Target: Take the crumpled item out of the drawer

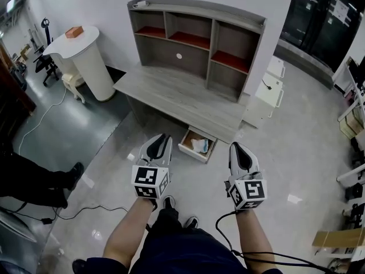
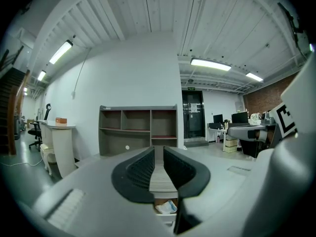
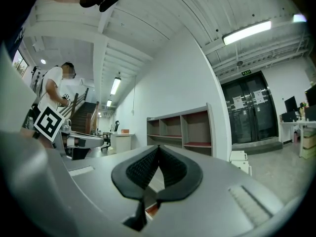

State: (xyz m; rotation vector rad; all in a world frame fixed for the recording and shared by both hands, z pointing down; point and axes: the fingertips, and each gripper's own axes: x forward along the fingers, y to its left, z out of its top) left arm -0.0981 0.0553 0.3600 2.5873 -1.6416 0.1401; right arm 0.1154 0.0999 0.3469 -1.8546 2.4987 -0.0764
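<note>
Drawer (image 1: 186, 149) open under counter (image 1: 171, 96); crumpled item (image 1: 200, 145) lies inside, exposed for pickup. Left tongs (image 1: 162, 137) narrowly parted, right tongs (image 1: 235, 146) closed; both empty, poised near, short of drawer.

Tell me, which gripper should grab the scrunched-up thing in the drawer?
Left, probably. The left gripper has its jaws apart, and the crumpled item in the drawer shows right below them in its view. The right gripper has its jaws shut.
</note>
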